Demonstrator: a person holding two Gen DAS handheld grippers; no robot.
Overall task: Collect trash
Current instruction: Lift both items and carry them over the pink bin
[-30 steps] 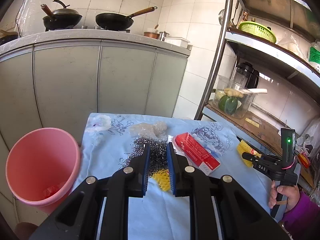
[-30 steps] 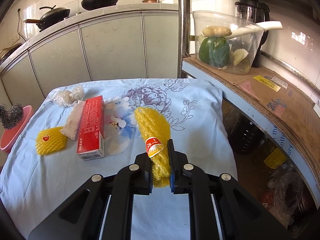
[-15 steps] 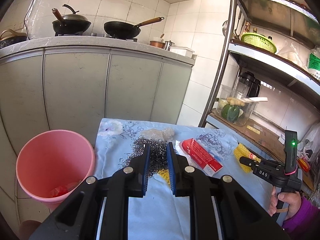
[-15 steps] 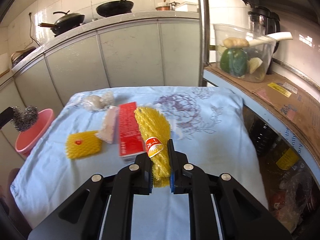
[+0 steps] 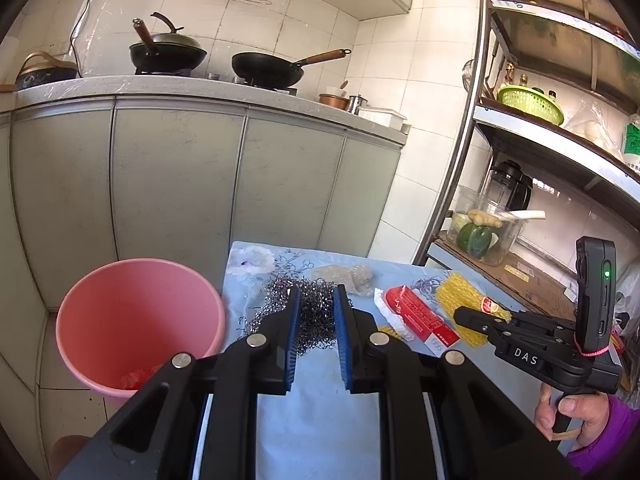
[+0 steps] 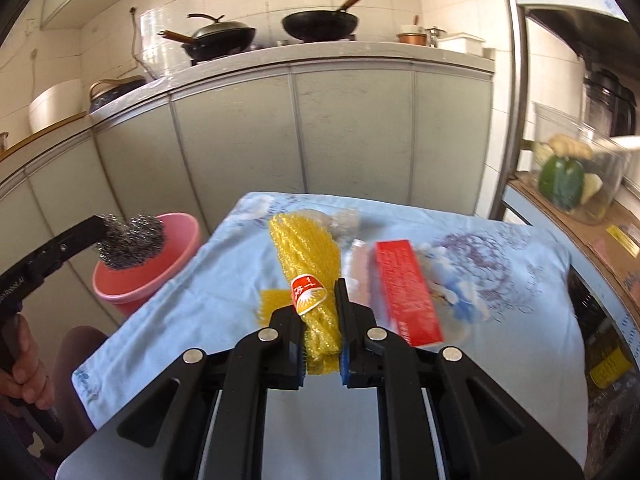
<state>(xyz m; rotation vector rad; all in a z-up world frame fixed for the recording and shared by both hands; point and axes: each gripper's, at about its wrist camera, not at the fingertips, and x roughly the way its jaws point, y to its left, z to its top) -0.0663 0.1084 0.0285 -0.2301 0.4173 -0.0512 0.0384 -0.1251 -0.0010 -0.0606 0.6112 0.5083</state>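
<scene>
My left gripper [image 5: 318, 296] is shut on a ball of steel wool [image 5: 314, 316], held in the air over the table's left end beside the pink bucket [image 5: 120, 300]. In the right wrist view the steel wool [image 6: 130, 240] hangs just in front of the bucket [image 6: 160, 272]. My right gripper [image 6: 320, 292] is shut on a long yellow foam net [image 6: 308, 252] with a red label, lifted above the cloth. On the table lie a red box [image 6: 404, 288], a white foam piece [image 6: 358, 268], a small yellow net [image 6: 272, 300] and crumpled clear plastic [image 6: 344, 218].
The table carries a blue floral cloth [image 6: 500, 300]. Grey cabinets [image 5: 180, 200] with woks on the counter stand behind it. A metal shelf rack [image 5: 452, 184] at the right holds a clear tub with a green pepper [image 5: 476, 238]. Something red lies in the bucket's bottom [image 5: 136, 378].
My right gripper has lifted the yellow net off the cloth and swung it left across the table. My left gripper has carried the steel wool towards the bucket.
</scene>
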